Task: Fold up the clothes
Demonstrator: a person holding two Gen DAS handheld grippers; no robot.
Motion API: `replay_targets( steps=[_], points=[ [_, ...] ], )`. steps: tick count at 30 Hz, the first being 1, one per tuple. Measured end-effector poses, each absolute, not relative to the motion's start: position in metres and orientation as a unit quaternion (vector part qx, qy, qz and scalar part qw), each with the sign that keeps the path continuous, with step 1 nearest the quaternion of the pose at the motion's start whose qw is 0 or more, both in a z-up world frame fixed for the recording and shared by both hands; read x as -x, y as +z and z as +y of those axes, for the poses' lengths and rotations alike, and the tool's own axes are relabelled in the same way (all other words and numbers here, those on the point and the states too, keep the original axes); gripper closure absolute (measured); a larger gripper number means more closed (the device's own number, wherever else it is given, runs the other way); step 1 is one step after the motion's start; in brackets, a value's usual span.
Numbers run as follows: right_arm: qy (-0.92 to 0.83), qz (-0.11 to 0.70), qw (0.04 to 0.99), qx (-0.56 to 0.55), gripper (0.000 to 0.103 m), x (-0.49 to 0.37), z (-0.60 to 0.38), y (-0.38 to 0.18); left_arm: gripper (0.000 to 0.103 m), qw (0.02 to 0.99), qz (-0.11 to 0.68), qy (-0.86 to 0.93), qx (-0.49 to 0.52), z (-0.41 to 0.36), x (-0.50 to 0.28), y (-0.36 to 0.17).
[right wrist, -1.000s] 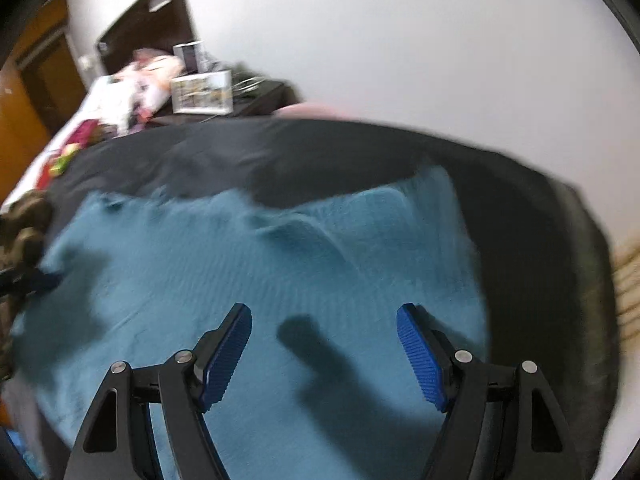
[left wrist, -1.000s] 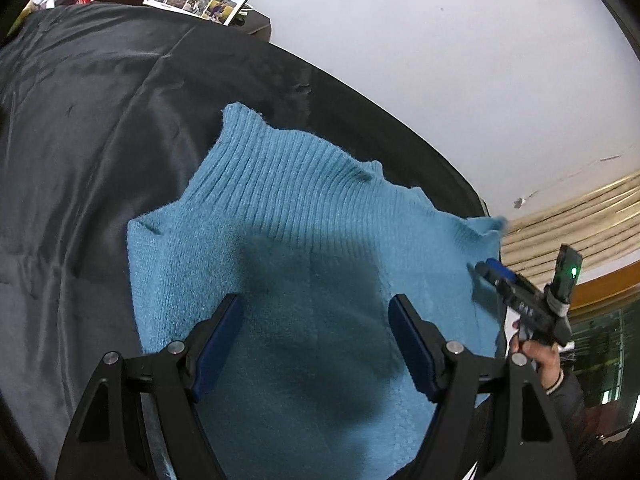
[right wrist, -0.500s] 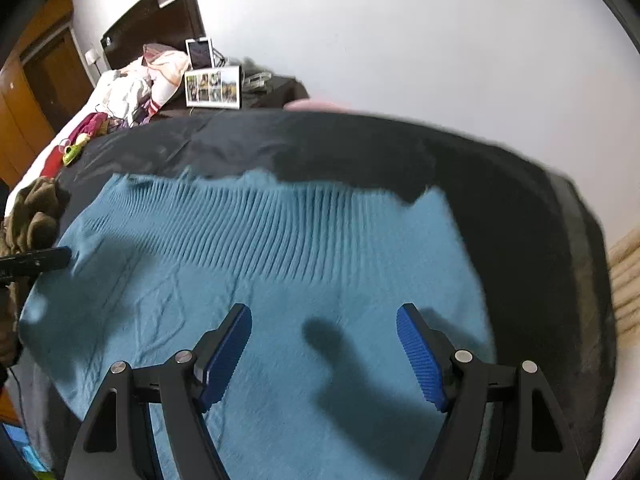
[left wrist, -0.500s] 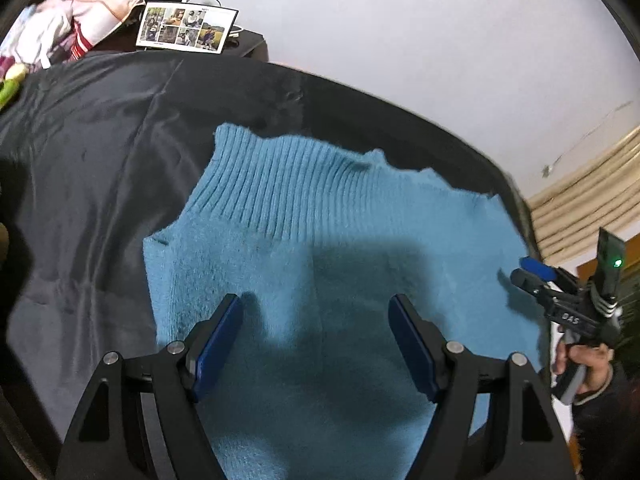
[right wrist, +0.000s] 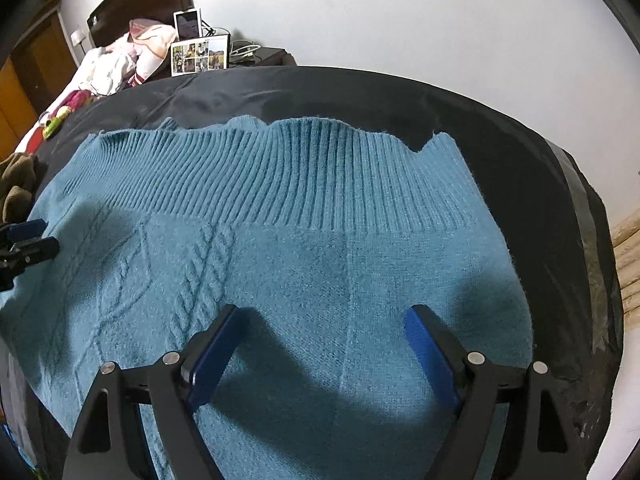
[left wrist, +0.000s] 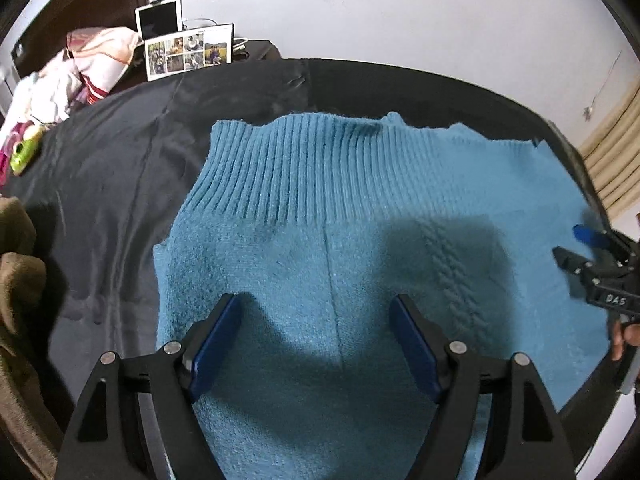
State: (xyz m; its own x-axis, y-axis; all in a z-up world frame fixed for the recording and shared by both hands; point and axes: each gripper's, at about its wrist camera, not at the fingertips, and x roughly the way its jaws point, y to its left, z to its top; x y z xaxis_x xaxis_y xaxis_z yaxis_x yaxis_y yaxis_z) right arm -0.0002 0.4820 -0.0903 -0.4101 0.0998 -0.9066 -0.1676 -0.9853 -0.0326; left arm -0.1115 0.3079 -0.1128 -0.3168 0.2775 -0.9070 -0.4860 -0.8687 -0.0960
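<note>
Your left tool (left wrist: 316, 344) and right tool (right wrist: 320, 350) both gape wide and empty low in frame. The blue sweater (left wrist: 360, 248), rippling a second ago, now lies flat mid-frame on the black tabletop (left wrist: 120, 184), ribbed hem (right wrist: 280, 176) farthest, ready for a fold.
</note>
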Motion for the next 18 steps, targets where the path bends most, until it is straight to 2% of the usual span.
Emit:
replay_targets(
  steps=[12,18],
  points=[
    [0.829,0.021,0.093,0.551,0.017,0.0,0.474,-0.086,0.022,0.203,0.126,0.814,0.529,0.313,0.1,-0.106],
    [0.827,0.044,0.1,0.552,0.017,-0.026,0.473,-0.079,0.022,0.193,0.146,0.824,0.512,0.318,0.089,-0.099]
  ],
)
